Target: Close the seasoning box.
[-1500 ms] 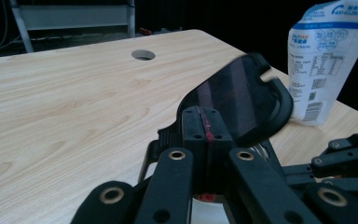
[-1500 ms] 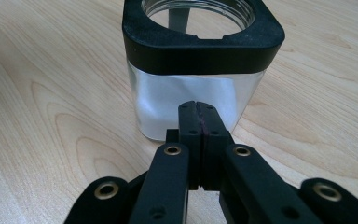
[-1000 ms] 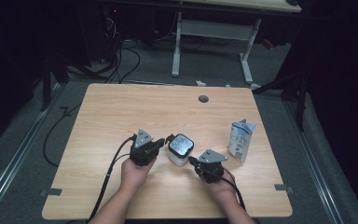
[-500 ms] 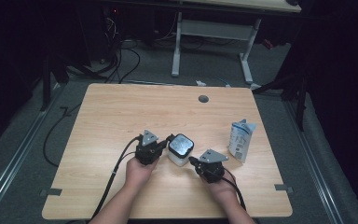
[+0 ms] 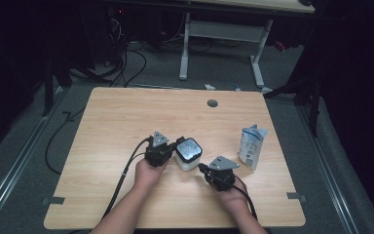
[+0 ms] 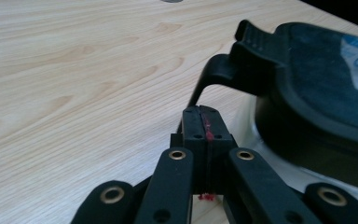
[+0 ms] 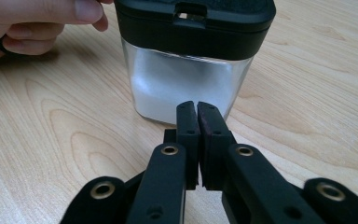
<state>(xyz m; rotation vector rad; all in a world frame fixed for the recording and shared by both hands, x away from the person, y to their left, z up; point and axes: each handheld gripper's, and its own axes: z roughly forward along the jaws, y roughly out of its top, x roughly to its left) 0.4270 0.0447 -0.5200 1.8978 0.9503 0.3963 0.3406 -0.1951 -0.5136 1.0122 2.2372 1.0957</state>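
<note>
on the wooden table [image 5: 126, 122], a white-blue carton [image 5: 251, 146] well right, apart. near front-middle, clear container [image 5: 187, 155], black lid [image 6: 317, 88] with side clip. left gripper [image 5: 168, 147] closed empty, beside the clip; right gripper [image 5: 202, 168] closed empty, near the wall.

We're losing the jar [image 6: 317, 93] past the left gripper view's right edge; carton [image 5: 252, 146] print is reading too small.

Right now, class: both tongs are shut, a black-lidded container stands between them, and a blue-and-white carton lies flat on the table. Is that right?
Not quite. The carton stands upright, as the high view shows. The rest holds: left tongs and right tongs are shut, with the black-lidded container between them.
</note>
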